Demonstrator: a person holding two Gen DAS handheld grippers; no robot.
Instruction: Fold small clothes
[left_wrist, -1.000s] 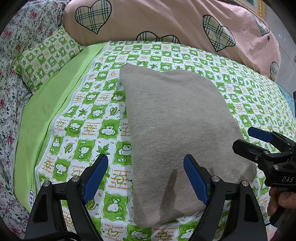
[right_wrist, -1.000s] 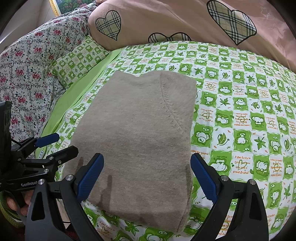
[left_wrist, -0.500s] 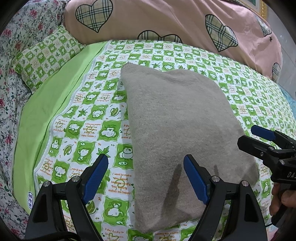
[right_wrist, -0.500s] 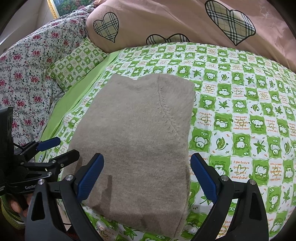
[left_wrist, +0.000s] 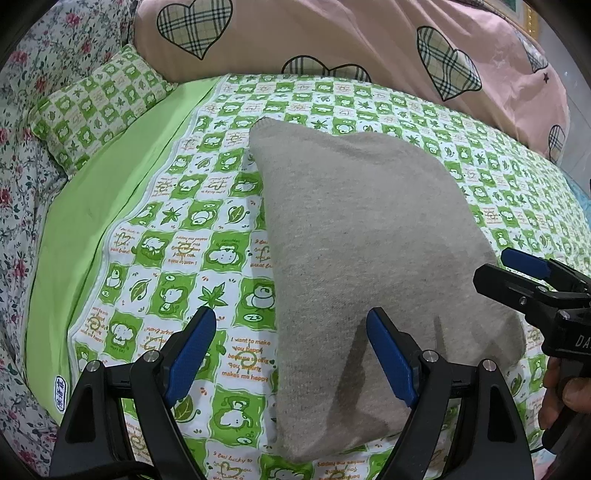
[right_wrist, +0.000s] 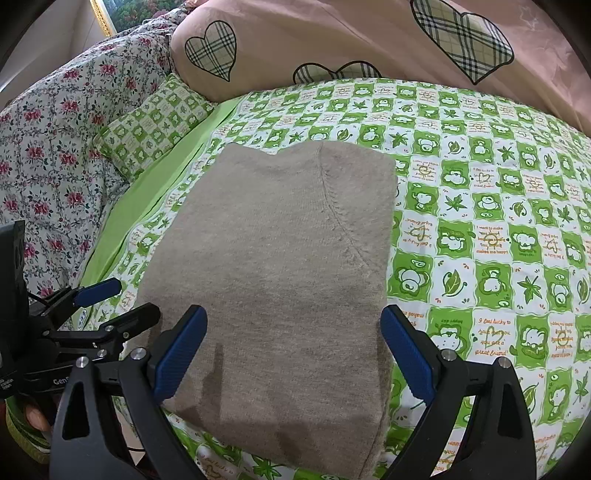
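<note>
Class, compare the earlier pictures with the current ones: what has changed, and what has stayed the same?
Very little changed. Both views shift slightly, so the grippers drifted a bit. The left gripper and right gripper stayed open, holding nothing. The folded sweater stayed flat on the bedsheet.

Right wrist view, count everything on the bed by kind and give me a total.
Folded beige knitted garment: 1
Small green checked pillow: 1
Pink quilt with plaid hearts: 1
Floral quilt: 1
Total: 4
</note>
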